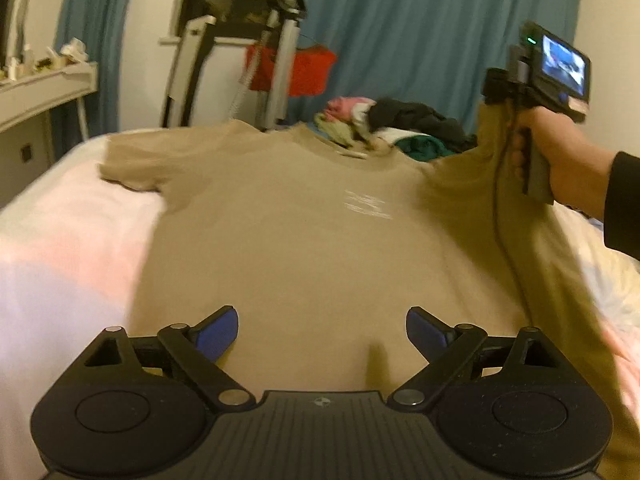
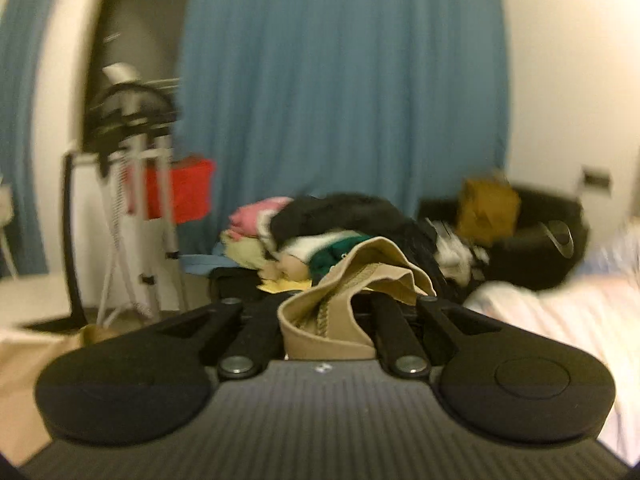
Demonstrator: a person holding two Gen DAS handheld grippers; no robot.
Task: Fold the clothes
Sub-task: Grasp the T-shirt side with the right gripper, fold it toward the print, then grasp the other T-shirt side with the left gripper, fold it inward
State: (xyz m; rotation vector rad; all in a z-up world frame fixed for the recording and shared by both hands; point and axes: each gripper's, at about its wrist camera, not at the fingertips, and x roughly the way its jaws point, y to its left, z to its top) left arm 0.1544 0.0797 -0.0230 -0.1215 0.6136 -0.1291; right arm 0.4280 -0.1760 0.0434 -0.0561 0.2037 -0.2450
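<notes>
A tan T-shirt with a small white chest print lies spread on the bed, collar away from me. My left gripper hovers open over its lower hem, blue pads wide apart, nothing between them. At the right a person's hand holds my right gripper raised, shut on the shirt's right sleeve, which hangs up from the bed. In the right wrist view a bunched fold of the tan T-shirt is clamped in the right gripper, whose fingertips are hidden by the cloth.
A heap of mixed clothes lies past the collar. The white and pink bedsheet shows at the left. Blue curtains, a stand with a red cloth and a shelf lie beyond; a dark chair is at the right.
</notes>
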